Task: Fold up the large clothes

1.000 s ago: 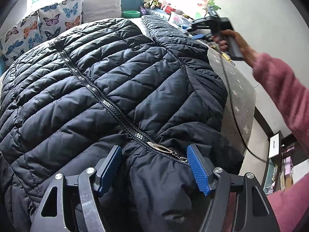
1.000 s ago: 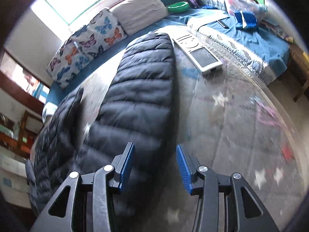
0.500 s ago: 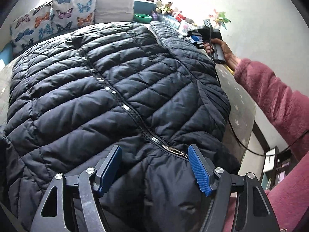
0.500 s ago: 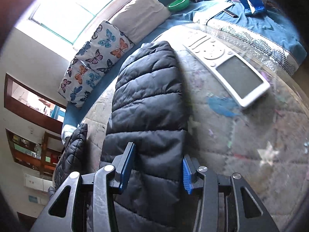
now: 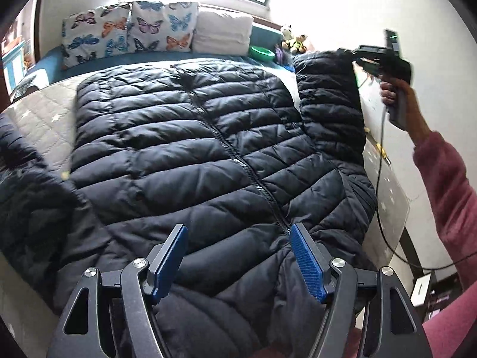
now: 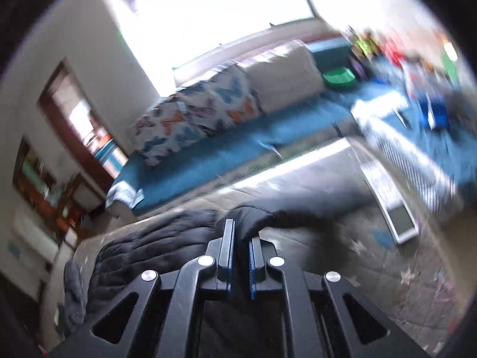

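Right gripper (image 6: 240, 235) now clamped on sleeve (image 6: 256, 219), apparently lifted.

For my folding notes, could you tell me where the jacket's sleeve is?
In the left wrist view the sleeve rises at upper right, its cuff pinched in the right tool.

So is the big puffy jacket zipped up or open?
Zipped up. The jacket lies spread flat, and its zipper runs closed down the middle.

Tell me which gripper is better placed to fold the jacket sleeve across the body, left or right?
Right. The right gripper is shut on the sleeve and holds it raised; the left gripper is open, empty, over the jacket hem.
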### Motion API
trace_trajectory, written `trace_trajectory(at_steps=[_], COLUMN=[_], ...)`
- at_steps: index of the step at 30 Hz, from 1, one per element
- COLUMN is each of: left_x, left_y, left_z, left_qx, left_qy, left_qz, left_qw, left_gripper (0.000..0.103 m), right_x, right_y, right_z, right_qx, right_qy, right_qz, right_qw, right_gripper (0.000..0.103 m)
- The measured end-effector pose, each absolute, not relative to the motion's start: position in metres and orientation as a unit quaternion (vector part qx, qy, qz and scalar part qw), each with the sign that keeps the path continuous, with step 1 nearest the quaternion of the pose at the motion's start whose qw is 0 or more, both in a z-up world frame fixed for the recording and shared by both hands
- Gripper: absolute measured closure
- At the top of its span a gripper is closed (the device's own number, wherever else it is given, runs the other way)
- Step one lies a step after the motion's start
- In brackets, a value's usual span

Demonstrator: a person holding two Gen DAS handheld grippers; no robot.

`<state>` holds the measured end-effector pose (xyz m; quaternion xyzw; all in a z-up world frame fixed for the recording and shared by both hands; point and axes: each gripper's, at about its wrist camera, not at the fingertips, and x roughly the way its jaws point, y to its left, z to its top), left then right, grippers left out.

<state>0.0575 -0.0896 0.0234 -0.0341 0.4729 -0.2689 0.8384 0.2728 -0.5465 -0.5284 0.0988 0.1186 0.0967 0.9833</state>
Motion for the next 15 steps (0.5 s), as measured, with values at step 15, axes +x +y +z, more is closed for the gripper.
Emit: trace_trajectory(at_steps=[15], left_x=[-0.008], left_y=[-0.001], left_z=[0.037], left_qx=[-0.058], left_qy=[0.434], left_qz=[-0.225], left_qw=[0.871], left_gripper=[0.028], right_x=[0.123], right_y=[-0.307], right_z=[-0.653], right_qx=[-0.239], right_qy=[0.146], right_qz=[0.243], right_qw=[0.929], right_gripper=[0.093])
